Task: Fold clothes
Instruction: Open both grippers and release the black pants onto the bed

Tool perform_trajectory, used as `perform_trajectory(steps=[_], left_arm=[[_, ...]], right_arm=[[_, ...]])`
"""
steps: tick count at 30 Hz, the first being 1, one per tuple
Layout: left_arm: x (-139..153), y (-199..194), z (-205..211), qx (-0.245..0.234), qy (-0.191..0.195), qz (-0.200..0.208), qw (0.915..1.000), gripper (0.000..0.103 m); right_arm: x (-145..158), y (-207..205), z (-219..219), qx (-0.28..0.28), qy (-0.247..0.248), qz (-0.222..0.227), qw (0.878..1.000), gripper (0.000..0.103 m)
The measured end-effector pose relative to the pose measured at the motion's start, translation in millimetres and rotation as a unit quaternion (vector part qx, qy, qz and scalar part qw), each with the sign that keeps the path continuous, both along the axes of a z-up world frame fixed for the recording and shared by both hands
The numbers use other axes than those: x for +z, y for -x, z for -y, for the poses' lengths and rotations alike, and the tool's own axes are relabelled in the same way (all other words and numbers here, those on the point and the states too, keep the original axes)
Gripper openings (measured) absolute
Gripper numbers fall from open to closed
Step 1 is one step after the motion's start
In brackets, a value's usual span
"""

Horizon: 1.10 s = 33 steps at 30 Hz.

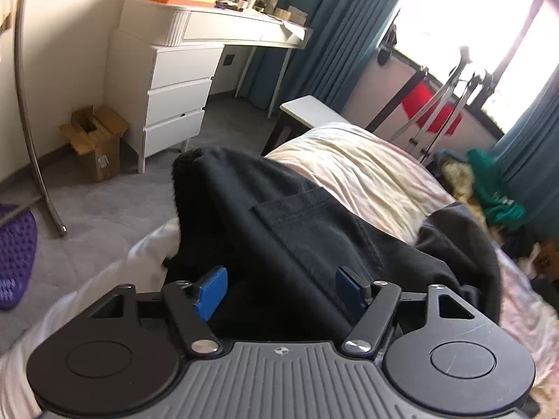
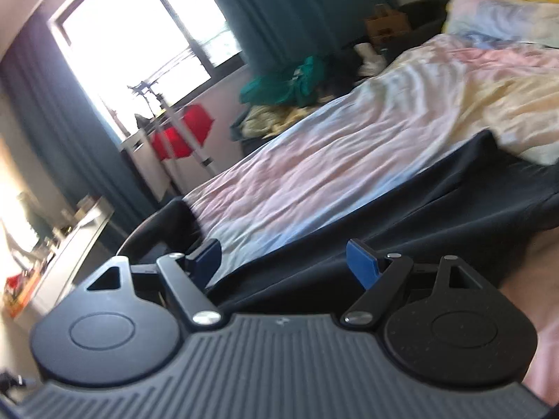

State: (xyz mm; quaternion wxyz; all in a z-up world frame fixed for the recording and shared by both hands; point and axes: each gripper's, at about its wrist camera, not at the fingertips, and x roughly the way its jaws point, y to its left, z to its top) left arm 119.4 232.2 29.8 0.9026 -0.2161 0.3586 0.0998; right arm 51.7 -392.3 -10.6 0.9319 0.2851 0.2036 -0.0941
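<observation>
The dark garment (image 1: 307,230), black trousers by the look of the stitched patch pocket, lies spread over the near part of the bed (image 1: 367,171), filling the lower middle of the left wrist view. One end bunches up in a hump at centre left, near the bed's edge.

The left gripper (image 1: 283,289) stands wide, its blue pads (image 1: 211,291) apart with the black cloth lying between and below them; neither pad presses on it. In the right wrist view the same garment (image 2: 401,223) runs as a dark band across the middle and lower right, over the pale pink and cream bedsheet (image 2: 349,146). The right gripper (image 2: 286,265) is wide as well, and its pads (image 2: 363,265) sit clear of the fabric.

As for containers: a cardboard box (image 1: 96,139) stands on the grey floor at left of the left wrist view, beside the white chest of drawers (image 1: 174,104). Its flaps are open, and what is inside I cannot tell. The drawers are all closed. The dressing table (image 1: 223,24) at upper centre carries an orange box and small bottles, too blurred to name. A heap of green and yellow clothes (image 2: 290,83) lies beyond the bed, under the teal curtains (image 2: 279,7).
</observation>
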Motion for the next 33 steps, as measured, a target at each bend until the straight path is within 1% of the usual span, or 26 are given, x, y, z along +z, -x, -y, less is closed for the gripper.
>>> perform_trajectory(steps=[4, 6, 8, 10, 12, 13, 14, 15, 16, 17, 18, 19, 22, 23, 24, 26, 27, 29, 32, 33], left_arm=[[-11.8, -40.3, 12.4, -0.004, -0.017, -0.029, 0.9994, 0.070], [-21.1, -56.5, 17.7, -0.007, -0.024, -0.044, 0.9987, 0.070], [-32.3, -69.6, 19.4, -0.009, -0.010, -0.059, 0.9982, 0.070], [-38.0, -79.3, 19.8, -0.007, 0.003, -0.058, 0.9983, 0.070], [-37.6, -85.0, 18.3, -0.006, 0.023, -0.039, 0.9989, 0.068], [-36.2, -87.7, 16.2, -0.007, 0.039, -0.024, 0.9989, 0.066], [-34.2, -91.9, 13.1, -0.010, 0.058, -0.006, 0.9983, 0.063], [-32.0, -97.1, 9.9, -0.012, 0.074, 0.012, 0.9971, 0.054], [-29.9, -103.4, 6.1, -0.017, 0.094, 0.030, 0.9950, 0.042], [-28.1, -113.9, 2.1, -0.020, 0.114, 0.038, 0.9926, 0.014], [-26.4, -127.6, -1.5, -0.019, 0.129, 0.037, 0.9908, 0.010], [-24.7, -140.9, -3.5, -0.017, 0.134, 0.034, 0.9903, 0.010], [-19.5, -174.6, -3.9, -0.007, 0.117, 0.023, 0.9929, 0.011], [-17.6, -177.0, -2.7, -0.012, 0.111, 0.024, 0.9935, 0.014], [-15.7, -179.5, -1.5, -0.018, 0.105, 0.024, 0.9940, 0.021], [-12.7, -180.6, 1.2, -0.029, 0.093, 0.024, 0.9950, 0.030], [-12.5, -173.5, 2.4, -0.035, 0.088, 0.023, 0.9953, 0.033], [-12.4, -156.8, 2.7, -0.045, 0.091, 0.017, 0.9947, 0.037], [-15.1, -113.3, -1.2, -0.038, 0.133, -0.001, 0.9903, 0.037], [-19.9, -99.2, -3.2, -0.026, 0.153, -0.010, 0.9879, 0.042]], right_arm=[[-26.5, -15.0, -22.8, 0.012, 0.046, -0.031, 0.998, 0.081], [-33.9, -20.8, -24.4, 0.011, 0.045, -0.041, 0.998, 0.081], [-38.5, -25.5, -22.0, 0.010, 0.028, -0.050, 0.998, 0.081], [-41.9, -26.7, -18.2, -0.001, 0.012, -0.048, 0.999, 0.081], [-39.5, -25.9, -21.0, -0.023, 0.036, -0.041, 0.998, 0.081], [-38.0, -25.4, -22.8, -0.034, 0.050, -0.037, 0.997, 0.081], [-34.3, -23.9, -25.6, -0.045, 0.070, -0.027, 0.996, 0.081], [-30.2, -22.0, -29.4, -0.049, 0.084, -0.010, 0.995, 0.081], [-26.2, -20.1, -33.4, -0.052, 0.097, 0.008, 0.994, 0.081], [-23.9, -18.5, -37.7, -0.051, 0.111, 0.021, 0.992, 0.081], [-21.9, -16.9, -42.0, -0.049, 0.124, 0.033, 0.991, 0.081], [-21.2, -16.5, -46.0, -0.046, 0.135, 0.039, 0.989, 0.081], [-27.1, -22.9, -51.9, -0.024, 0.148, 0.039, 0.988, 0.081], [-29.4, -26.5, -52.4, -0.020, 0.149, 0.033, 0.988, 0.081], [-32.7, -31.0, -52.4, -0.017, 0.146, 0.025, 0.989, 0.081], [-38.2, -40.2, -50.6, -0.011, 0.137, 0.015, 0.990, 0.081], [-40.8, -45.5, -50.1, -0.010, 0.134, 0.010, 0.991, 0.081], [-45.2, -52.7, -49.6, -0.010, 0.131, 0.006, 0.991, 0.081], [-49.8, -58.4, -45.7, -0.008, 0.116, 0.000, 0.993, 0.081], [-50.5, -58.7, -44.1, -0.008, 0.109, 0.000, 0.994, 0.081]])
